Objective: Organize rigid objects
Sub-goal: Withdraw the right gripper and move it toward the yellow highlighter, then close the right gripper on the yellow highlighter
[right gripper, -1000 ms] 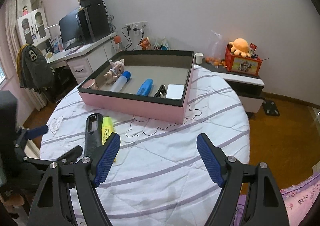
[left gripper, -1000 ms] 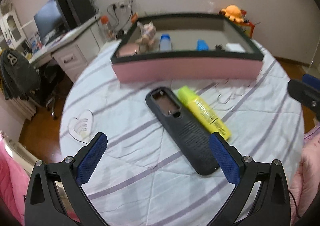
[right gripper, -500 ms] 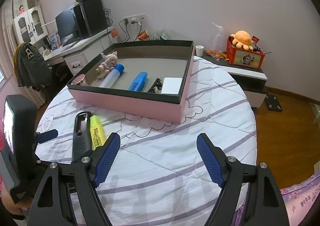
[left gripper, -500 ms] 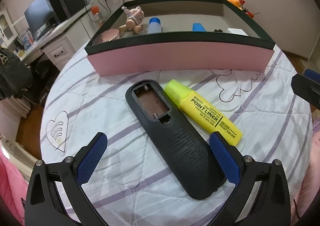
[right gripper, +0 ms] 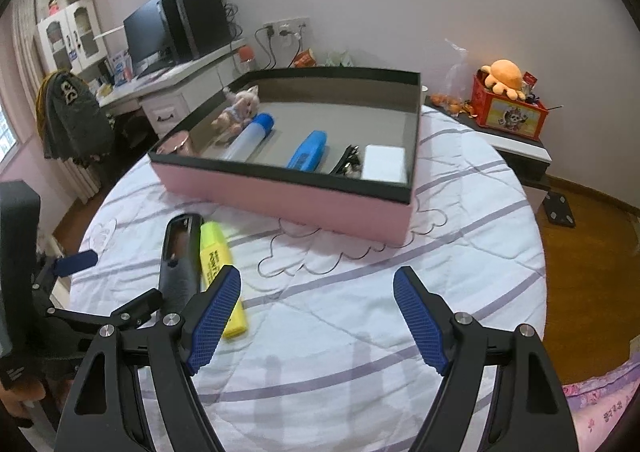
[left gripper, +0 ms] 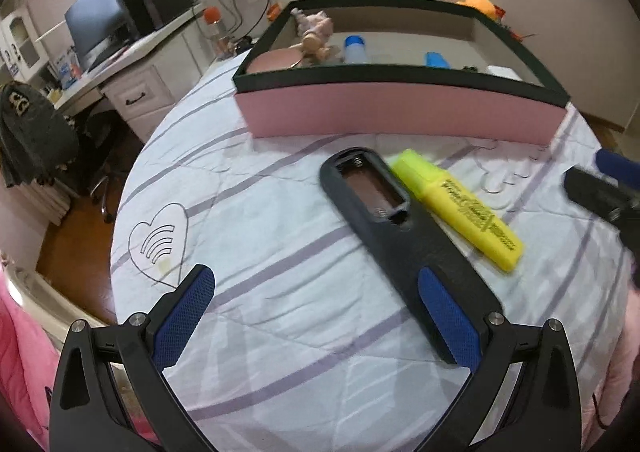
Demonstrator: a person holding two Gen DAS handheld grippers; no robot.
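A black remote (left gripper: 404, 236) with its battery bay open lies face down on the striped tablecloth, beside a yellow highlighter (left gripper: 460, 204). Both also show in the right wrist view, the remote (right gripper: 180, 252) left of the highlighter (right gripper: 218, 268). My left gripper (left gripper: 316, 316) is open and empty, low over the cloth, its right finger over the remote's near end. My right gripper (right gripper: 316, 316) is open and empty above the table, to the right of the highlighter. The pink box (right gripper: 288, 200) with a black rim holds a doll, a blue-capped tube, a blue stapler, clips and a white block.
The round table's edge (left gripper: 120, 212) drops to a wood floor on the left. A desk with monitor (right gripper: 148, 32) and a chair with a jacket (right gripper: 68, 116) stand at far left. A low shelf with a red toy box (right gripper: 508, 112) is at far right.
My left gripper has moved forward and left, so the remote now lies under its right finger. The right gripper has moved closer to the table and the pink box.
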